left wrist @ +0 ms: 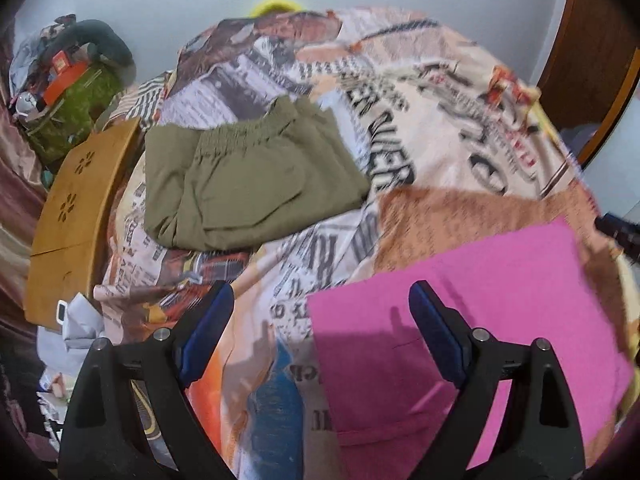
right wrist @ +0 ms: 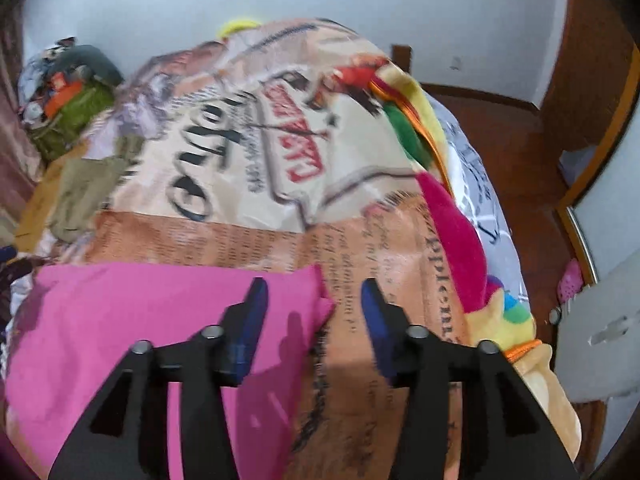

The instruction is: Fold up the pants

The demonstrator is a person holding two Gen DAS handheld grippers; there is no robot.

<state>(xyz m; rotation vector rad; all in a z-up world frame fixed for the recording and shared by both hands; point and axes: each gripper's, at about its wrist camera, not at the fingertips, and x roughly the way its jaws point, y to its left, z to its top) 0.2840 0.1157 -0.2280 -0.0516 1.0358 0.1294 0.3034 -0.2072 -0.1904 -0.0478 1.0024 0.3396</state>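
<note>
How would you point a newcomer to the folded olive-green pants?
Start from the bed's newspaper-print bedspread. Near its left edge, beside a tan wooden board with flower-shaped cutouts, lie the folded olive-green pants. Their gathered elastic waistband and dull colour separate them from the flat bright pink garment nearer the grippers.

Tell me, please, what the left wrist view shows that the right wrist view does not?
Only the left wrist view shows the olive pants' elastic waistband and the wooden panel with flower cutouts. Only the right wrist view shows the wooden floor and rainbow plush blanket. Both show the pink pants, the newsprint bedspread, and an open gripper: left, right.
</note>
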